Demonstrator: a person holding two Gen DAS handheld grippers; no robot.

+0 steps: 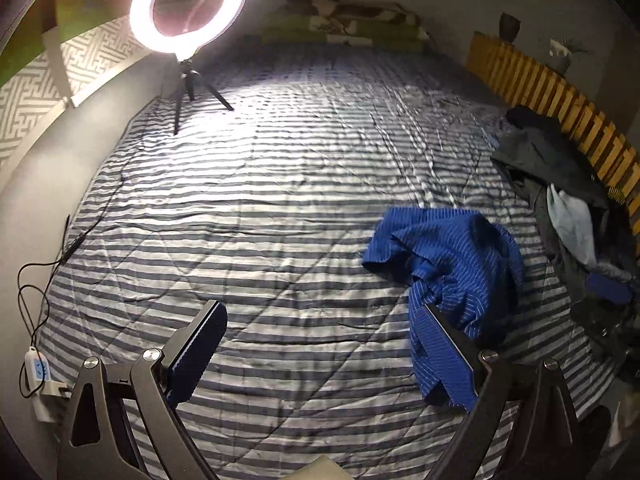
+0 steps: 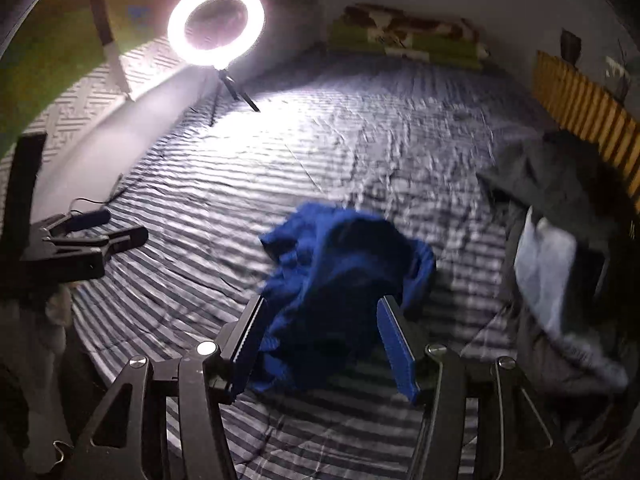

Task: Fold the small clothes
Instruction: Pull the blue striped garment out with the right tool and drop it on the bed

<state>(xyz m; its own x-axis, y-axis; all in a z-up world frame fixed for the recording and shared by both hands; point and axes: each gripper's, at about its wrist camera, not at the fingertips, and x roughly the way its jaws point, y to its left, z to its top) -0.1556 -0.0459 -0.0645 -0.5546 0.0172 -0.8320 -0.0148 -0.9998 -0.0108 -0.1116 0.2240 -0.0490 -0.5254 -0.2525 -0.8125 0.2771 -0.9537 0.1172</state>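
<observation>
1. broadly, a striped quilt [image 1: 280,208] covers the whole bed, wrinkled and lit bright near the far left corner.
2. along the right edge runs a yellow slatted rail [image 1: 560,96], and against it lies a heap of dark clothes [image 1: 552,160] with a pale garment [image 1: 572,224] tucked in it; in the right wrist view this heap is blurred.
3. at the head of the bed sits a green and brown patterned pillow [image 1: 348,20].
4. the blue striped garment [image 1: 452,264] lies crumpled on the quilt, right of centre, just beside the dark heap but apart from it.
5. a glowing ring light [image 1: 188,8] stands on a small tripod [image 1: 192,88] at the far left; its black cable [image 1: 52,264] trails down the left edge to a white power strip [image 1: 38,372].
6. the left gripper [image 1: 320,344] hangs spread wide over bare quilt; its right finger overlaps the garment's near edge in view, whether touching i cannot tell.
7. the right gripper [image 2: 320,344] is parted, the blue garment [image 2: 340,280] bunched between its fingers, the pads not pressing it.
</observation>
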